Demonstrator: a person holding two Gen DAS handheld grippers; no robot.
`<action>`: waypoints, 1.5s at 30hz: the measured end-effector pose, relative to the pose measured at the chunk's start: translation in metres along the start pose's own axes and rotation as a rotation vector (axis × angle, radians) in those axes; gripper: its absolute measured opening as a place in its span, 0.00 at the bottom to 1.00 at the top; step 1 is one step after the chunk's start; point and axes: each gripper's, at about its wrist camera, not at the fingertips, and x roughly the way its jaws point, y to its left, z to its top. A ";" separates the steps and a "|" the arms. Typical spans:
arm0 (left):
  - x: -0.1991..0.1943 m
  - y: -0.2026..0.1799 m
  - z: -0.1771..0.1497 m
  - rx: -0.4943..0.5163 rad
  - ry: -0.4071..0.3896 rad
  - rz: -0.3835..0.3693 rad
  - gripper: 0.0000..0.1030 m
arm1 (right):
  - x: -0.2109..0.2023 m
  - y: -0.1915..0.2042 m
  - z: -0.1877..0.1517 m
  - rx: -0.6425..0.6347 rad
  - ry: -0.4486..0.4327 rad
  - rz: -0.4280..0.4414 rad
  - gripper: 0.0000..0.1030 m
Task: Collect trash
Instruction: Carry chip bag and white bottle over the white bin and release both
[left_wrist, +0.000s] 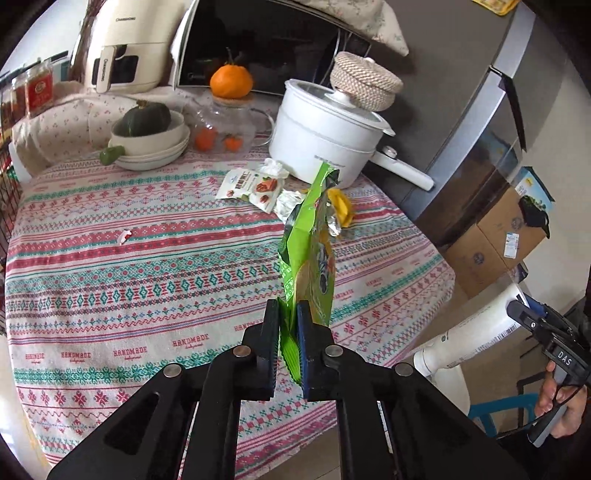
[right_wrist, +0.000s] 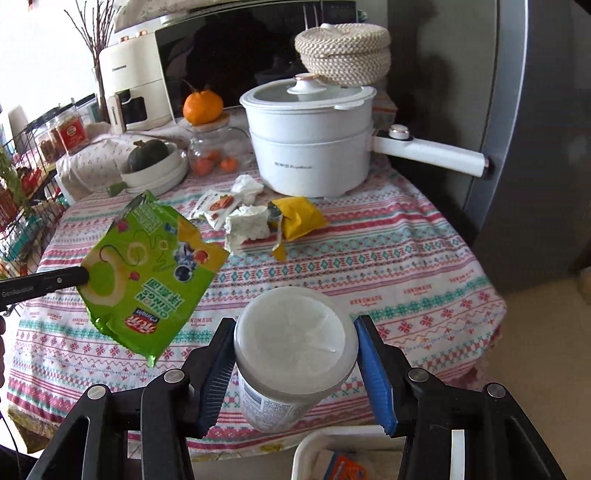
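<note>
left gripper (left_wrist: 287, 317): clamped tight on the bottom edge of the green snack bag (left_wrist: 308, 254); the jaws are nearly together with only the foil between them.
green snack bag: held in the air above the patterned tablecloth (left_wrist: 147, 266), long axis running away from the gripper, torn open end pointing toward the white pot (left_wrist: 325, 133). From the right wrist view its printed face (right_wrist: 147, 266) is turned this way with the text upside down.
right gripper (right_wrist: 295, 354): jaws spread wide around a white plastic canister (right_wrist: 291, 354), pads against its sides, lid end pointing forward. It is held off the table's near edge.
remaining trash: yellow wrapper (right_wrist: 297, 218), crumpled tissue (right_wrist: 249, 225) and small snack packet (right_wrist: 218, 203) clustered on the cloth just in front of the pot.
white bin (right_wrist: 321, 443): rim at the bottom of the right wrist view, directly below the canister, with an orange packet (right_wrist: 347, 470) inside.
</note>
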 end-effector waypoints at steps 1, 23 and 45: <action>0.000 -0.007 -0.002 0.014 0.002 -0.009 0.08 | -0.005 -0.004 -0.004 0.011 -0.004 -0.008 0.54; 0.033 -0.174 -0.078 0.277 0.227 -0.336 0.07 | -0.089 -0.098 -0.079 0.250 -0.030 -0.255 0.54; 0.106 -0.207 -0.118 0.411 0.351 -0.230 0.59 | -0.074 -0.114 -0.094 0.254 0.055 -0.268 0.54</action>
